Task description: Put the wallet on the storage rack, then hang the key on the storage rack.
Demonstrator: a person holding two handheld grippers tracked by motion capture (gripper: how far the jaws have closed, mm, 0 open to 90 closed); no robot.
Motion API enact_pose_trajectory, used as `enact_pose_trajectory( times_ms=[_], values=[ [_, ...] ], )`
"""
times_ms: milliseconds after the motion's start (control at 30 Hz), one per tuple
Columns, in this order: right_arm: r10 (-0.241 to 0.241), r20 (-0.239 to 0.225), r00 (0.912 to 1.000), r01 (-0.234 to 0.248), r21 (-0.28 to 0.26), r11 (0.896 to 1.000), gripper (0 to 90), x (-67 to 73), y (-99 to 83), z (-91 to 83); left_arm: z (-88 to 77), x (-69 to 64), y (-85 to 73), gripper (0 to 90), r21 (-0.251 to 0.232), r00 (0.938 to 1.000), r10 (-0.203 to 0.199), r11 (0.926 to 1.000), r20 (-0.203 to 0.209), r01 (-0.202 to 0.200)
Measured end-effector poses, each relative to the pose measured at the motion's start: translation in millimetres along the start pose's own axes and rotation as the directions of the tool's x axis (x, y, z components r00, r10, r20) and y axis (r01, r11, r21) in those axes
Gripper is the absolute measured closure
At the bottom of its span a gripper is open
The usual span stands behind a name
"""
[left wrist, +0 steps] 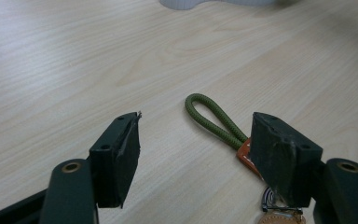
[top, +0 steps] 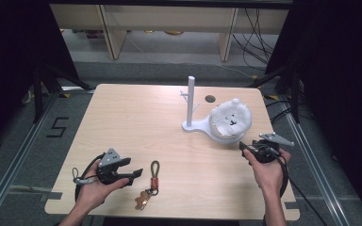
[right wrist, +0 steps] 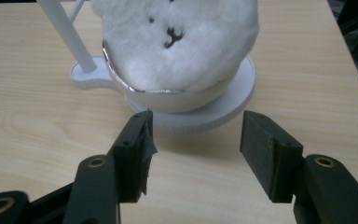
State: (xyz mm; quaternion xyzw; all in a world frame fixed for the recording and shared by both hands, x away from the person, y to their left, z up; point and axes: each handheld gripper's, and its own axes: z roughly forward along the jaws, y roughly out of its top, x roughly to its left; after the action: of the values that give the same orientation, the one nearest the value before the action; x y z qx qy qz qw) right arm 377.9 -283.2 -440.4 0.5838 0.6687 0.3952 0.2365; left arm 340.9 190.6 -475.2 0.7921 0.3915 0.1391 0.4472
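A keychain (top: 150, 182) lies near the table's front edge: an olive cord loop (left wrist: 209, 119), an orange clasp and a tan charm. My left gripper (top: 134, 175) is just left of it and open. In the left gripper view, my left gripper (left wrist: 196, 123) has one jaw on each side of the loop, and the pads are clear of the cord. A white fluffy plush (top: 231, 117) sits in a bowl (right wrist: 177, 100) on the round dish of a white stand (top: 191, 101) with an upright post. My right gripper (top: 245, 147) is open, with my right gripper (right wrist: 196, 120) facing the dish from close by and nothing between its jaws.
The light wooden table (top: 136, 117) has a small round hole (top: 210, 99) behind the stand. The right hand is close to the table's right edge. Furniture legs and loose cables stand on the floor beyond the far edge.
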Motion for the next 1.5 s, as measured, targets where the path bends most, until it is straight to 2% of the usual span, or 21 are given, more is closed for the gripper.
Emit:
enact_pose_trajectory(
  times_ms=[67,133,167,233,267,300,333,367,500,533,633,700,833,933,1000,1067,1200,1300,1333,1367,1500],
  values=[
    [-0.011,0.019,0.9998,0.011,0.003,1.0,45.2,0.1,-3.5,0.4,-2.7,-0.3,1.9,33.3,-0.006,1.0,-0.006,1.0,-0.006,0.006],
    [0.044,0.01,0.999,-0.044,0.024,0.999,45.1,4.8,-7.8,-0.4,-4.1,0.6,3.2,33.5,0.002,0.9998,-0.018,0.9998,-0.001,0.018],
    [0.0,0.002,1.0,0.0,0.037,0.999,45.1,1.9,-9.3,-0.5,-4.8,1.2,4.0,33.7,0.012,0.9998,-0.017,0.9998,-0.012,0.017],
    [0.043,0.009,0.9991,-0.043,0.055,0.998,45.1,6.1,-14.2,0.5,-4.9,2.5,5.8,33.8,0.044,0.9998,-0.014,0.9989,-0.017,0.015],
    [0.0,0.01,1.0,0.0,0.059,0.998,45.7,2.1,-15.7,1.6,-3.8,2.3,6.6,33.9,0.055,0.9998,-0.015,0.9983,-0.016,0.015],
    [-0.008,0.02,0.9998,0.006,0.068,0.998,45.7,1.6,-17.2,2.4,-2.7,1.2,7.5,34.0,0.071,0.9995,-0.011,0.9974,-0.029,0.013],
    [-0.012,0.015,0.9998,0.011,0.082,0.997,45.7,0.7,-18.5,4.7,-2.4,1.9,9.2,34.0,0.102,1.0,-0.001,0.9948,-0.006,0.001],
    [-0.012,0.006,0.9999,0.011,0.093,0.996,45.7,-0.8,-19.2,5.5,-0.4,-0.1,9.6,33.9,0.099,0.9997,-0.019,0.9949,-0.013,0.02],
    [-0.002,0.016,0.9999,0.0,0.114,0.993,45.7,-5.1,-19.3,4.5,2.2,-1.9,14.0,34.2,0.13,0.9997,-0.023,0.9912,-0.009,0.024],
    [-0.002,0.021,0.9998,-0.001,0.127,0.992,45.7,-5.6,-19.0,2.9,3.8,-4.0,14.7,34.2,0.122,0.999,-0.041,0.9917,-0.014,0.043],
    [0.009,0.019,0.9998,-0.011,0.118,0.993,45.7,-6.1,-19.1,1.0,4.0,-6.3,18.3,34.3,0.176,0.9995,-0.026,0.9839,-0.016,0.029],
    [0.007,0.036,0.9993,-0.011,0.109,0.994,45.7,-6.3,-18.9,-1.8,5.1,-8.9,20.5,34.6,0.191,0.9992,-0.037,0.9808,-0.013,0.039],
    [0.013,0.033,0.9994,-0.017,0.105,0.994,45.6,-6.2,-18.8,-4.2,8.0,-12.6,25.7,34.9,0.234,0.999,-0.044,0.9713,0.005,0.042],
    [0.009,0.049,0.9988,-0.014,0.115,0.993,45.6,-4.4,-18.5,-5.5,8.7,-15.2,32.8,35.0,0.282,0.9993,-0.038,0.9586,-0.002,0.037],
    [0.008,0.034,0.9994,-0.012,0.118,0.993,45.6,-4.0,-18.7,-6.6,10.1,-16.0,36.6,36.1,0.305,0.9987,-0.05,0.9512,0.004,0.047],
    [0.014,0.033,0.9994,-0.017,0.113,0.993,45.5,-3.1,-18.7,-6.8,12.2,-15.3,40.7,36.3,0.348,0.9982,-0.06,0.9361,0.008,0.053],
    [0.021,0.01,0.9997,-0.022,0.108,0.994,45.4,-0.2,-19.2,-5.0,17.0,-15.4,45.6,35.3,0.396,0.9969,-0.079,0.9151,-0.004,0.074],
    [0.015,0.011,0.9998,-0.016,0.123,0.992,45.3,0.4,-19.7,-5.8,18.6,-16.6,48.8,34.7,0.425,0.9976,-0.069,0.9029,-0.007,0.065],
    [0.015,0.017,0.9997,-0.017,0.128,0.992,45.3,0.5,-19.7,-6.2,20.4,-16.8,48.9,34.6,0.437,0.9977,-0.068,0.8975,0.007,0.058],
    [0.012,0.023,0.9997,-0.015,0.129,0.992,45.2,0.2,-20.0,-6.4,20.9,-17.1,49.5,33.6,0.463,0.9987,-0.049,0.8857,0.011,0.039],
    [0.015,0.022,0.9997,-0.017,0.135,0.991,45.1,-1.2,-21.2,-6.2,26.1,-18.3,48.4,32.7,0.467,0.9993,-0.028,0.8843,0.022,0.015]
  ],
)
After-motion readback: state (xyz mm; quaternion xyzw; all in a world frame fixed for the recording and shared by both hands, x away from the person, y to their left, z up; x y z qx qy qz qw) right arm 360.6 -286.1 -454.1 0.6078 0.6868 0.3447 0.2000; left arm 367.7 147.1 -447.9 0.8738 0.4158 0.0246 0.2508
